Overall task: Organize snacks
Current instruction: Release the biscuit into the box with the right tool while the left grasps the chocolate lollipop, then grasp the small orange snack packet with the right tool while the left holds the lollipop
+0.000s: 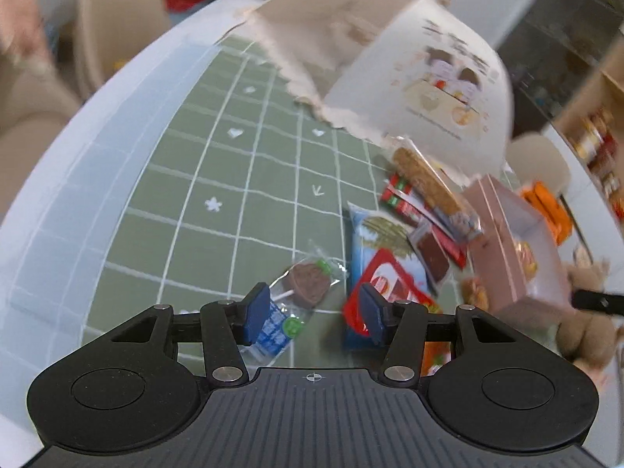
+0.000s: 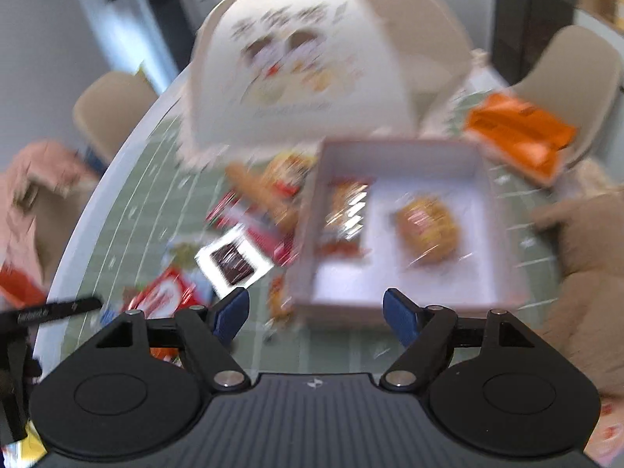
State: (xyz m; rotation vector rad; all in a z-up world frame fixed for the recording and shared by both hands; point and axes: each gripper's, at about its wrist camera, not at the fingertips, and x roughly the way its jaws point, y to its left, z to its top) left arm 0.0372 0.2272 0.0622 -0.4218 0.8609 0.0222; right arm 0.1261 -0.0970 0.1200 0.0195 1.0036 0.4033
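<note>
Two low wrist views, both facing the pink box [image 1: 518, 257] [image 2: 394, 226].

Green grid-lined mat [image 1: 241, 179] spread over a white table [image 1: 78, 163], beige chairs [image 2: 113, 113] set around it, a brown teddy bear [image 2: 585, 265] seated at the table's edge, shelves [image 1: 596, 136] blurred behind.

Ahead of your jaws lies a white table [image 1: 117, 124] under a green grid mat [image 1: 241, 179]; beige chairs [image 2: 113, 113] stand beyond its far edge.
</note>
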